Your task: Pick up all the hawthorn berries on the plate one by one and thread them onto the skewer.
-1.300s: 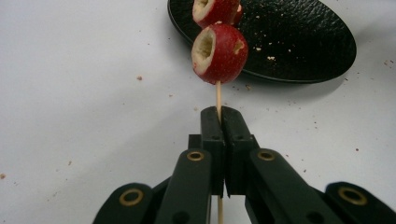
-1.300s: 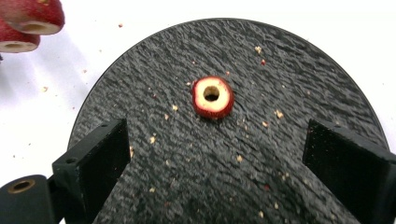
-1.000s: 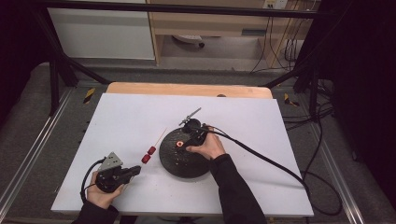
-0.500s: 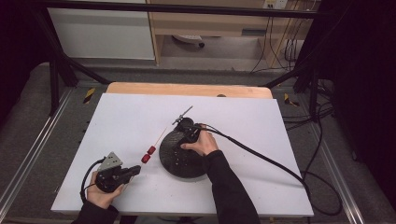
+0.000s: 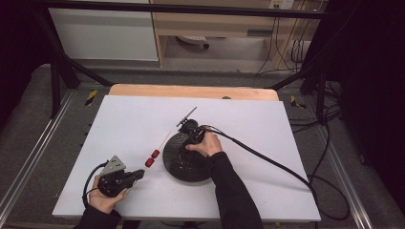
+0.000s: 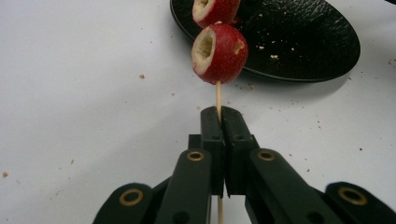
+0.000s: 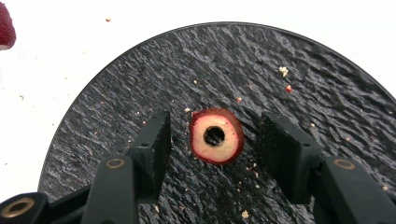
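My left gripper (image 6: pixel 220 116) is shut on a thin wooden skewer (image 6: pixel 218 93) that carries two cored red fruits (image 6: pixel 219 53), held low over the white table near its front left (image 5: pixel 138 174). The skewer's tip points toward a round black plate (image 5: pixel 179 164). Over that plate's far side my right gripper (image 5: pixel 185 142) points down. In the right gripper view its jaws (image 7: pixel 217 123) stand on either side of a cored red fruit slice (image 7: pixel 216 151) lying on the plate (image 7: pixel 289 74). They have just been closing, and a gap still shows on each side of the slice.
The white board (image 5: pixel 267 143) lies on a wooden table with a metal frame around it. My right gripper's black cable (image 5: pixel 267 160) trails off to the right across the board. Crumbs dot the plate and the board near it.
My right hand has edged slightly toward the plate's far rim. The left hand with the skewer has kept still.
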A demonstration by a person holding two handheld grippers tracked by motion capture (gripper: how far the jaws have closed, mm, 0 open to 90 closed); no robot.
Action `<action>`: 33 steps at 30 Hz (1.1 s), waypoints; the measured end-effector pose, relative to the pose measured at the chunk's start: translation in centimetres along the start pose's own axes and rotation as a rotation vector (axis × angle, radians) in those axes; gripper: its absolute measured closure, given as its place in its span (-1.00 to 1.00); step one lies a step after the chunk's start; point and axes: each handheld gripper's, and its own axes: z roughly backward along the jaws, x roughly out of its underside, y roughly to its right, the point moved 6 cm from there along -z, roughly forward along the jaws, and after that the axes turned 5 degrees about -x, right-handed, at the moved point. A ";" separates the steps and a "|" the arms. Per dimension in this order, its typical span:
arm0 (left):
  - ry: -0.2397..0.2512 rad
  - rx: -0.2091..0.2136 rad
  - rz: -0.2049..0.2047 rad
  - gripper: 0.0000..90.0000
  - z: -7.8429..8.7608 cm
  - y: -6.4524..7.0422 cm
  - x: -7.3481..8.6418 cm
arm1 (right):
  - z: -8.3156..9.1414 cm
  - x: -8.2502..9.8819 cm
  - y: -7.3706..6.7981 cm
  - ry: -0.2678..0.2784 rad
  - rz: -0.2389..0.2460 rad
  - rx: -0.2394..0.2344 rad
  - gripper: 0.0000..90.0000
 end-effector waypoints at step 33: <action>0.002 0.001 -0.002 0.96 0.0 0.0 -0.1 | -0.1 0.0 0.3 -0.018 -0.012 -0.008 0.39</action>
